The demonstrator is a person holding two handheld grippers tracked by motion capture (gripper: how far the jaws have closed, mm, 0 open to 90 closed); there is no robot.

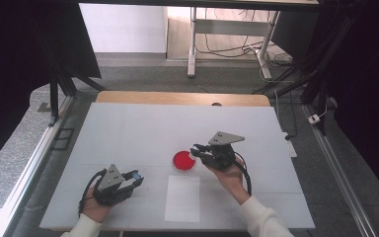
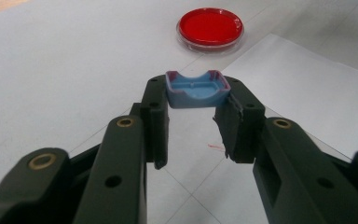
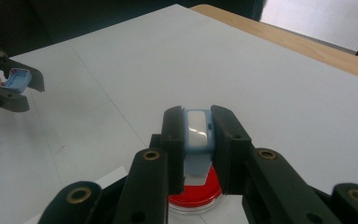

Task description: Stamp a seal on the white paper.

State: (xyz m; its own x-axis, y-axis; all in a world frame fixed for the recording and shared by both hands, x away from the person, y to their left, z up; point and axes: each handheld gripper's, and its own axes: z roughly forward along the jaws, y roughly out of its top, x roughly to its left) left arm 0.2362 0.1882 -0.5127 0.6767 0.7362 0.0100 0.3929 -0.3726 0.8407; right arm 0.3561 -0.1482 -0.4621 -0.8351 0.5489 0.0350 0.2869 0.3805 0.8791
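Observation:
A round red dish (image 1: 183, 161) with a clear rim sits mid-table. My right gripper (image 1: 196, 150) hovers at the dish's right edge, shut on a small light-blue block with a white face (image 3: 197, 129). Under those jaws lies the red dish (image 3: 196, 192). My left gripper (image 1: 136, 177) stays low near the front left, pointing toward the dish, shut on a small blue open-topped cap (image 2: 196, 90) held between its fingertips. The red dish (image 2: 210, 26) lies ahead of that cap. At the far left of the right gripper view, the left gripper (image 3: 14, 84) holds the blue cap (image 3: 16, 79).
A white paper sheet (image 1: 183, 198) lies on the white table top (image 1: 128, 133) just in front of the dish, and it shows as the sheet (image 2: 303, 88) at the right. A wooden edge (image 1: 177, 97) runs along the far side. Metal frames and cables stand beyond the table.

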